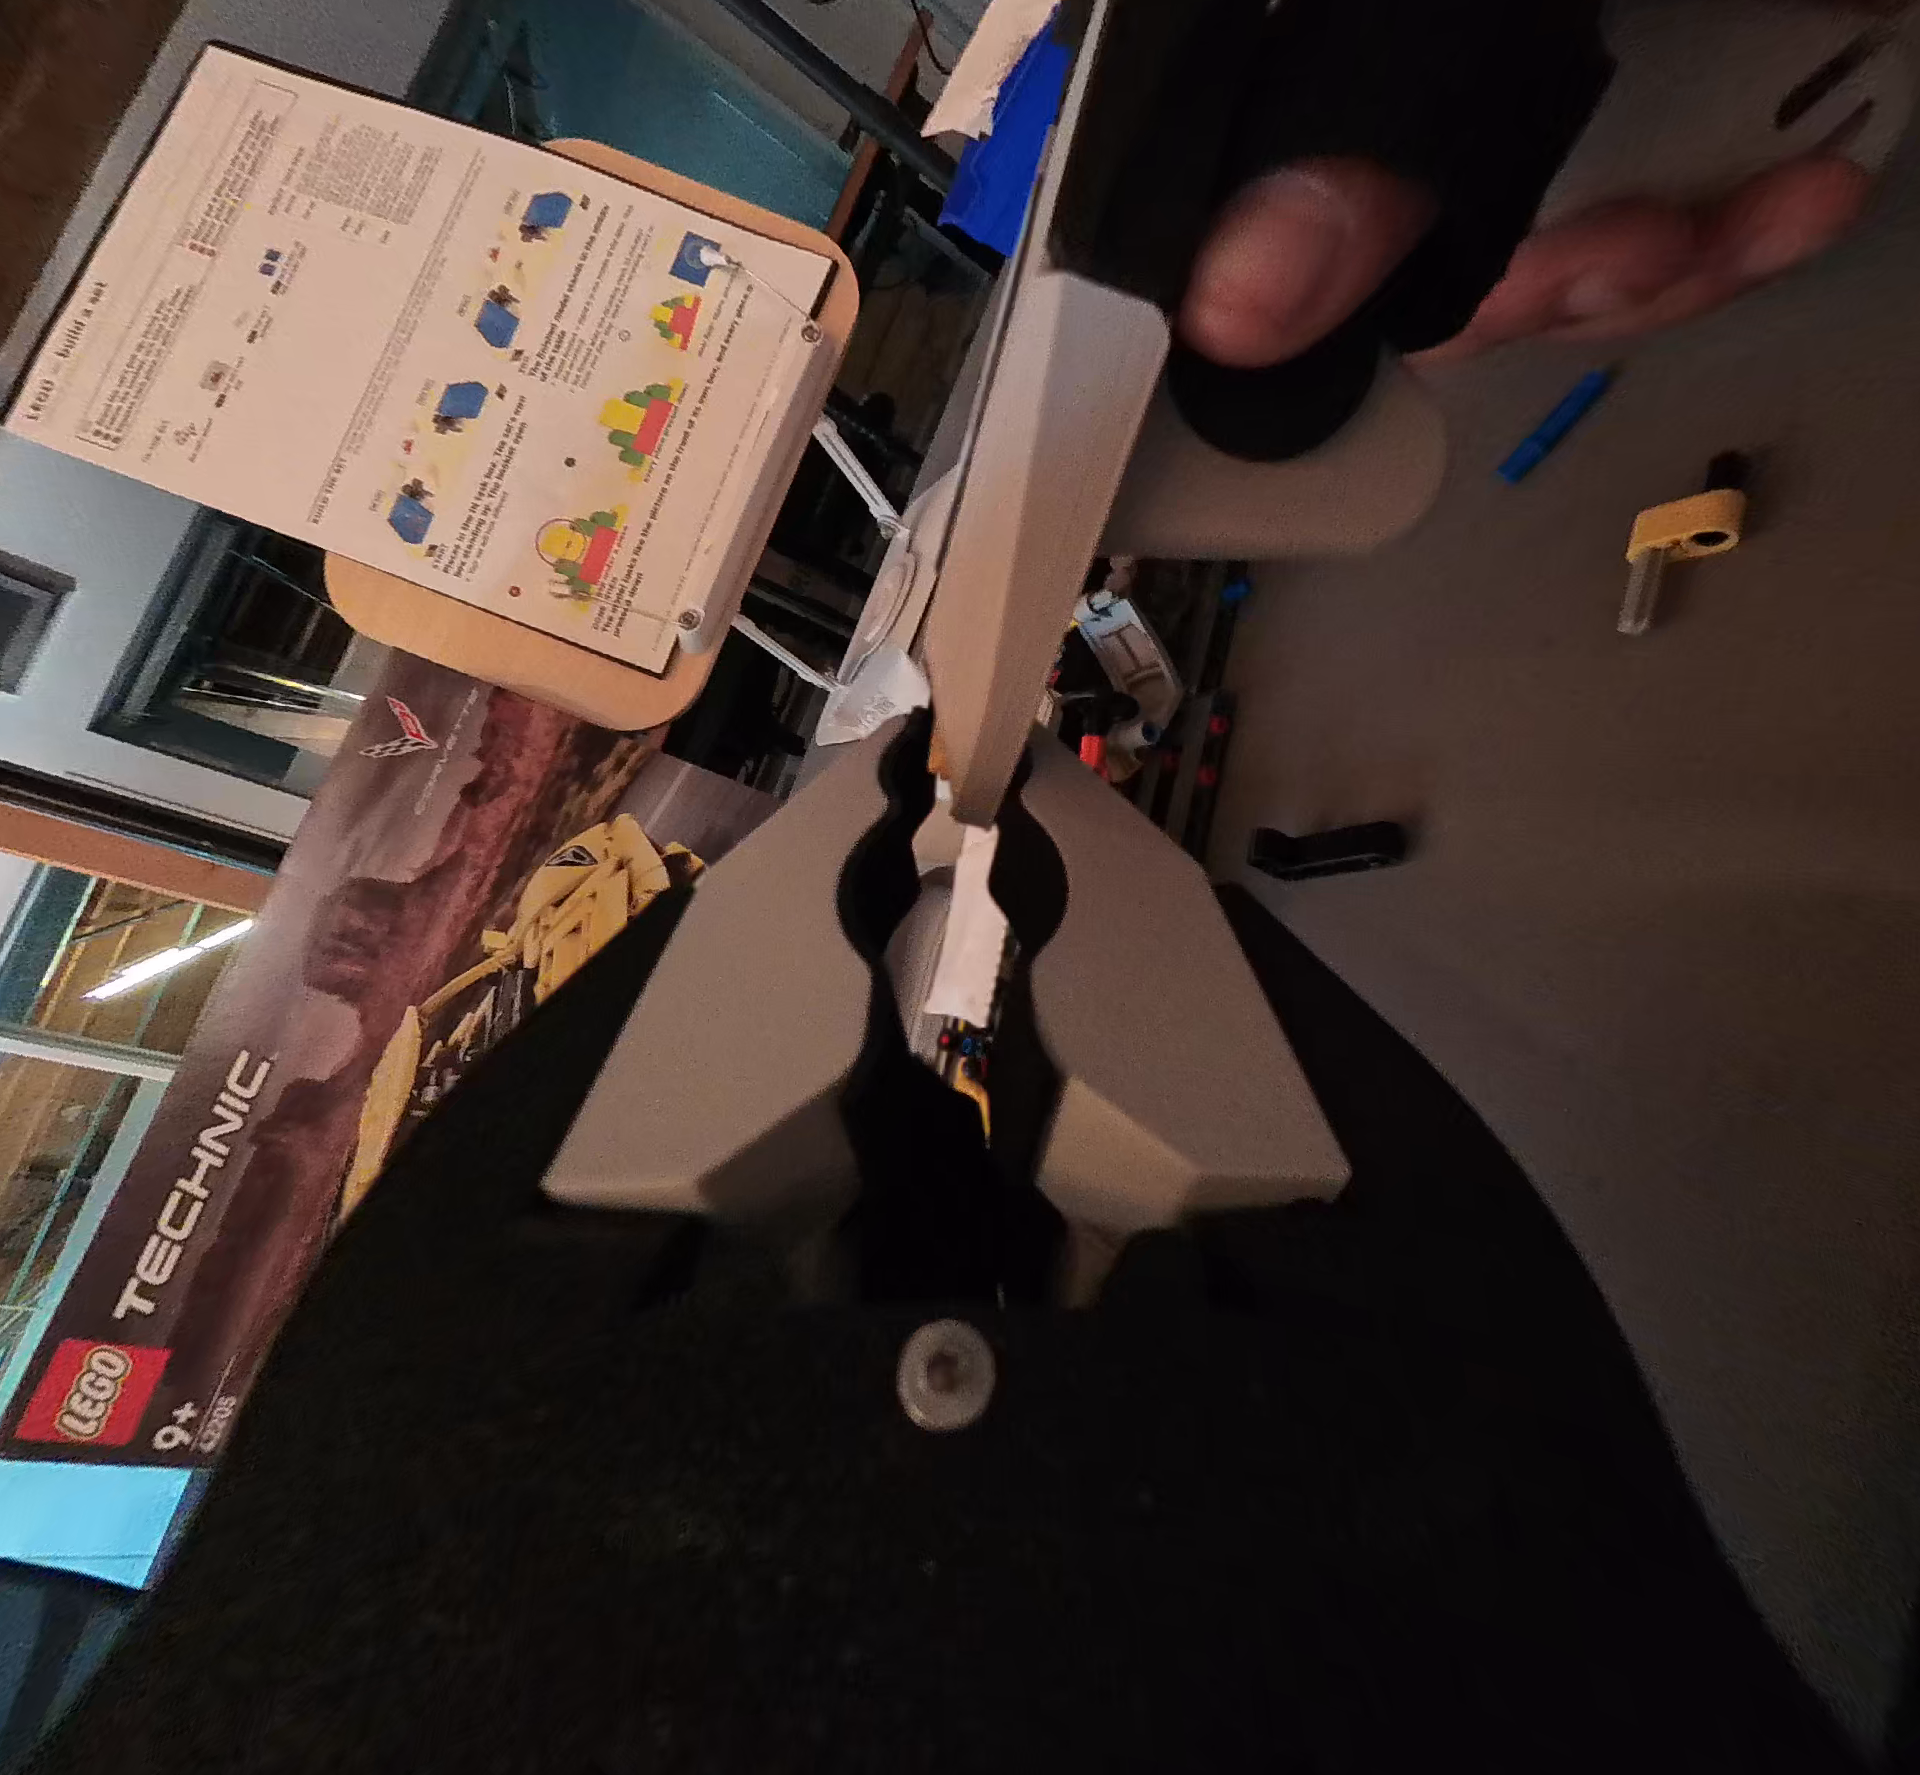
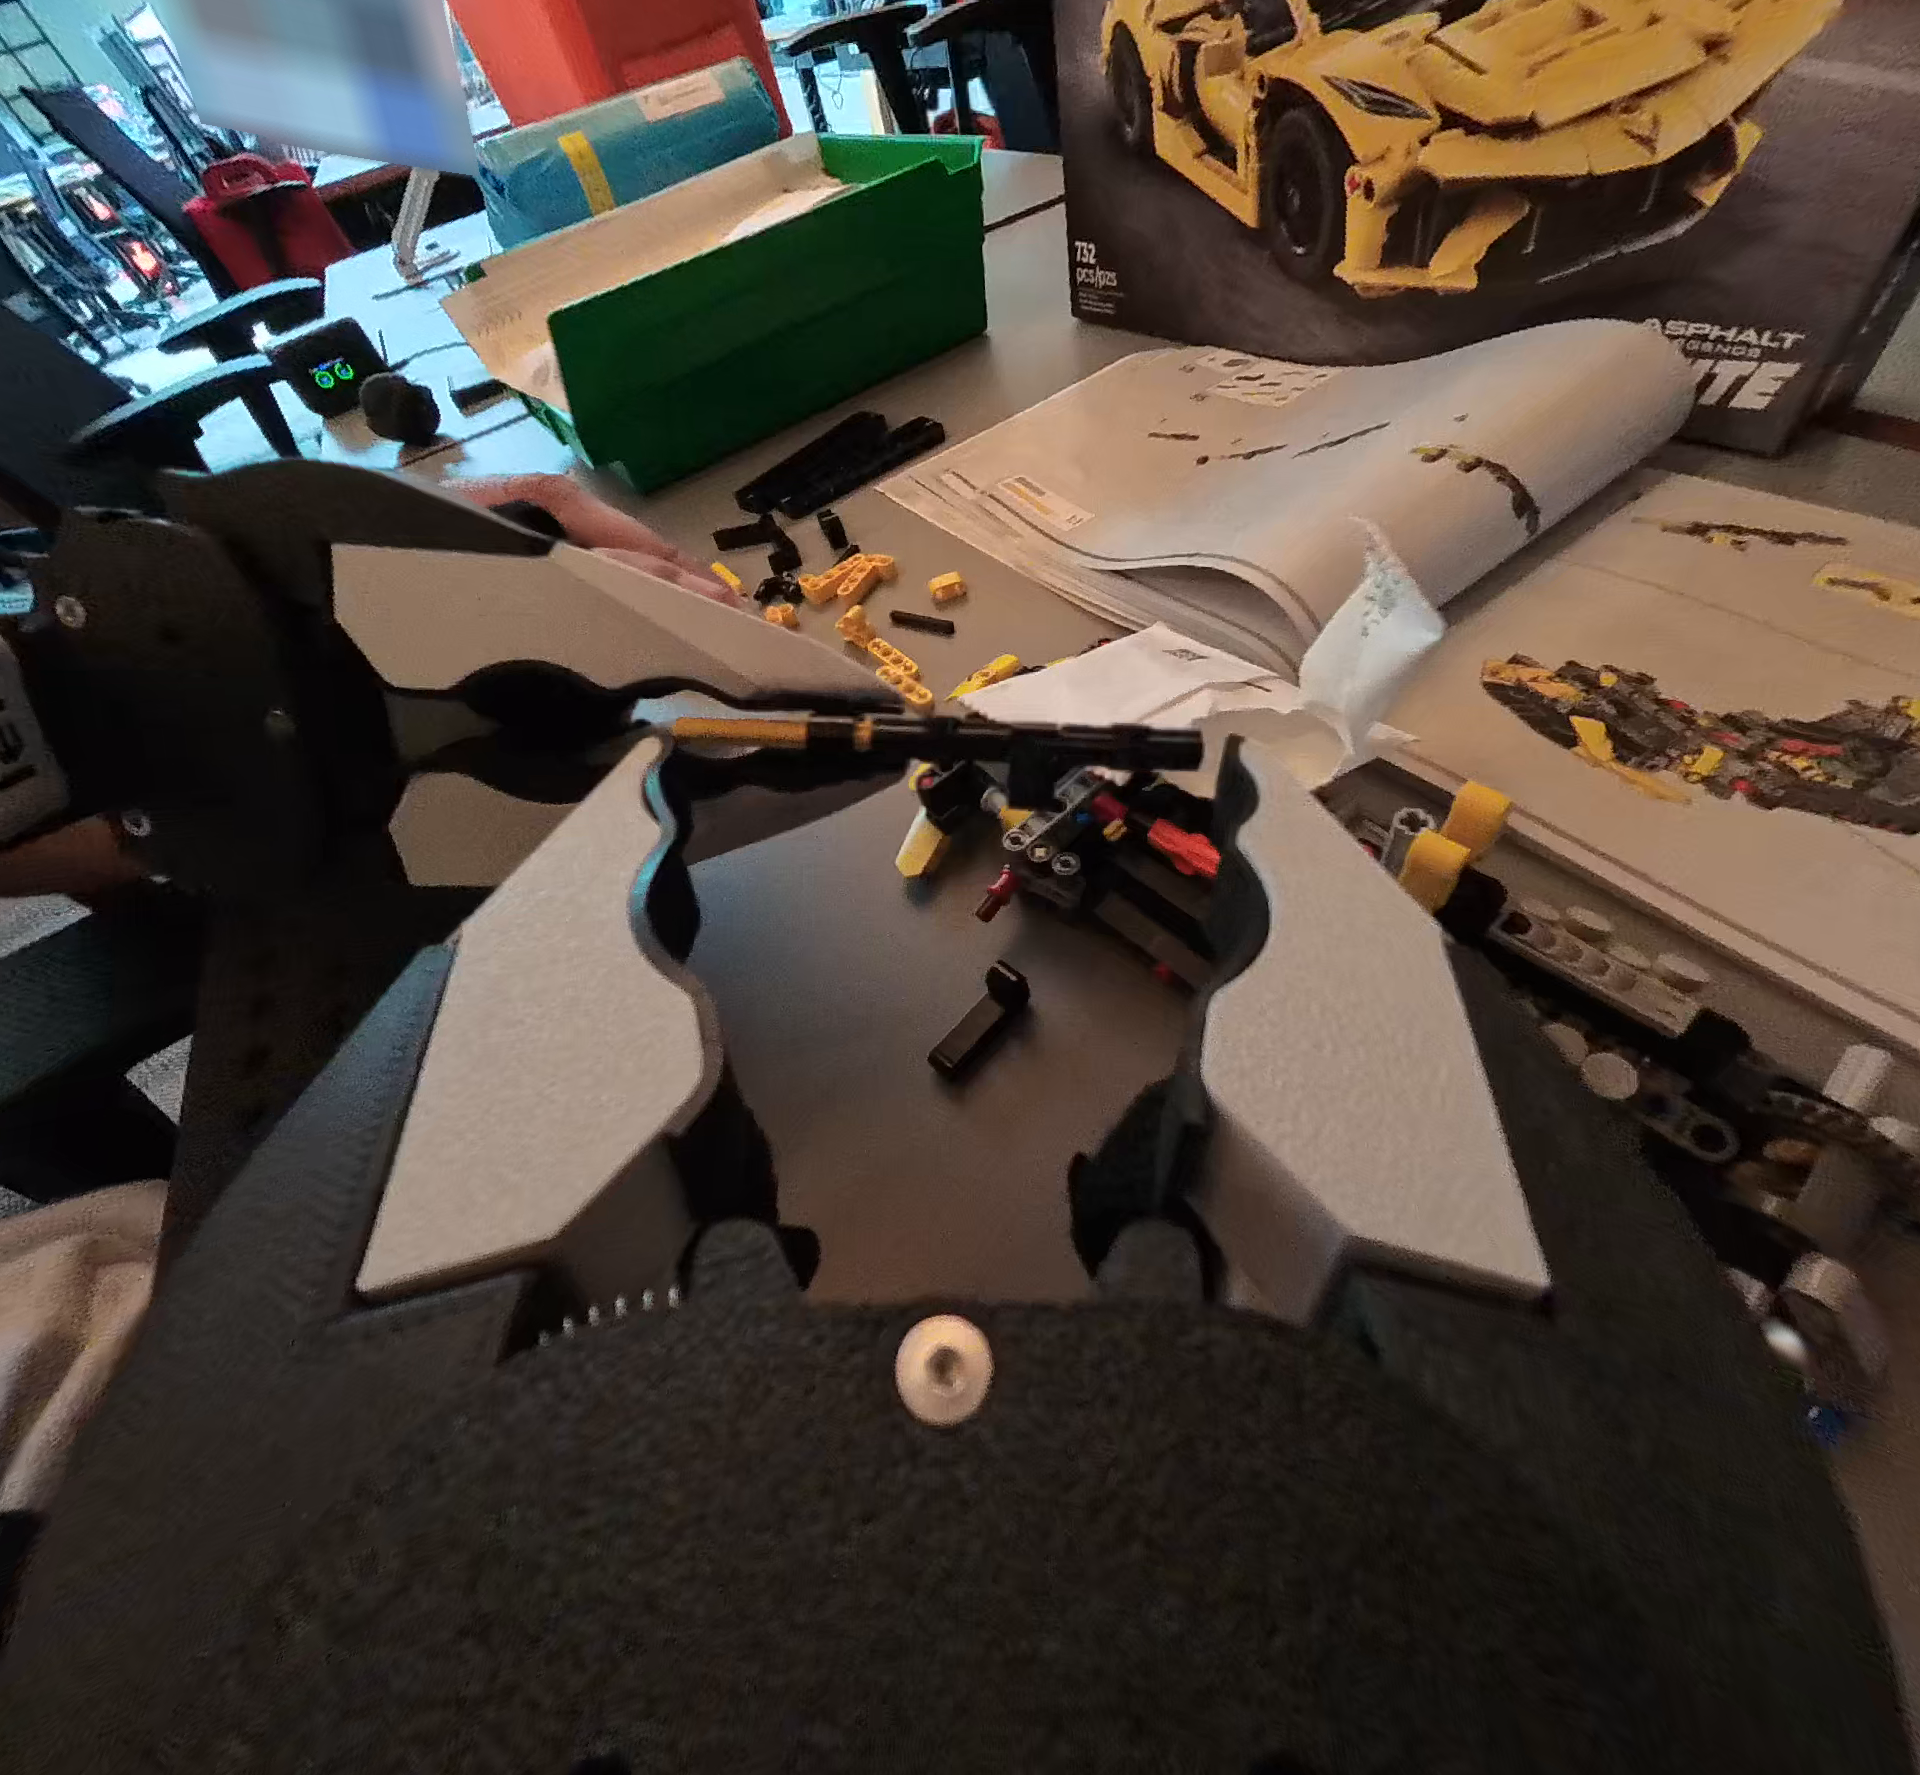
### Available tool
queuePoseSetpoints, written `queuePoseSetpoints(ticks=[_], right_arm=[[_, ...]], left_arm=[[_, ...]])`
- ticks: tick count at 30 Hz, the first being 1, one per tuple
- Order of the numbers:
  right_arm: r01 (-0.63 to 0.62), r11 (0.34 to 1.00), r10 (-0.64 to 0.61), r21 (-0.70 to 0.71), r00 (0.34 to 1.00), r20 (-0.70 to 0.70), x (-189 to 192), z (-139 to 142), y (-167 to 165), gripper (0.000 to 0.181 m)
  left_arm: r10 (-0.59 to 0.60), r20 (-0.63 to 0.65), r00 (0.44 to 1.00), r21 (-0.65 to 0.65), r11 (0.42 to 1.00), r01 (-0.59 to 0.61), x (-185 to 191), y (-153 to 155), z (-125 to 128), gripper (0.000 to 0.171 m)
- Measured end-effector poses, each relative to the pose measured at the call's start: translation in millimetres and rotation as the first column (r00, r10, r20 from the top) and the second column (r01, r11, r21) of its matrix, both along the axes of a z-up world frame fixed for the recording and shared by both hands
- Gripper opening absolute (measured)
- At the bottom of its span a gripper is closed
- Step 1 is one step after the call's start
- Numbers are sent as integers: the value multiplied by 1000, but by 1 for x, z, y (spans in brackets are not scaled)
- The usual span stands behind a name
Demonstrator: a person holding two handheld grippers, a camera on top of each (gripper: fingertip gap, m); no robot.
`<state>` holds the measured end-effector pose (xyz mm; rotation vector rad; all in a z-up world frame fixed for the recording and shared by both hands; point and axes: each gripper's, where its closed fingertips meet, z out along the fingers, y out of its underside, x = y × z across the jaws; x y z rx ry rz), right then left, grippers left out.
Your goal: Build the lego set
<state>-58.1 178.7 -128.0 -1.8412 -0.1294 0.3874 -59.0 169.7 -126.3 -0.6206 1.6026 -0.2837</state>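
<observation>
My left gripper [image 1: 951,790] is shut on a small Lego assembly [image 2: 1049,821], gripping its black and yellow top beam [image 2: 935,733]. In the right wrist view the left gripper [image 2: 868,702] comes in from the left and holds the assembly above the dark table. My right gripper [image 2: 940,780] is open and empty, with one finger on each side of the hanging assembly. One of the right gripper's fingers [image 1: 1039,530] shows edge-on just past my left fingertips. A gloved hand [image 1: 1351,250] is behind it.
A black bent piece [image 2: 977,1019] lies under the assembly. Loose yellow and black pieces [image 2: 852,582] lie behind it, near a green bin [image 2: 769,323]. The open booklet [image 2: 1299,499], torn white bag [image 2: 1361,655], larger chassis [image 2: 1600,977] and set box [image 2: 1455,115] are to the right.
</observation>
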Motion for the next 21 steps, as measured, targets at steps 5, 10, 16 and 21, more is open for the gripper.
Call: queuePoseSetpoints(ticks=[5, 10, 16, 21], right_arm=[[-6, 1000, 5, 9, 1000, 14, 0, -2, 0, 95], [-15, 1000, 16, -9, 1000, 13, -1, -8, -1, 94], [-15, 999, 16, -33, 999, 49, -3, -11, -1, 68], [-20, 998, 21, -55, 999, 27, -2, -16, -1, 68]], left_arm=[[18, -6, 1000, 48, 999, -18, 0, 1, -2, 5], [29, -19, 999, 85, 996, -27, 1, 0, -7, 5], [85, -34, 996, 158, 984, -78, 4, 6, -11, 6], [81, -50, 996, 147, 986, -73, 4, 6, -14, 5]])
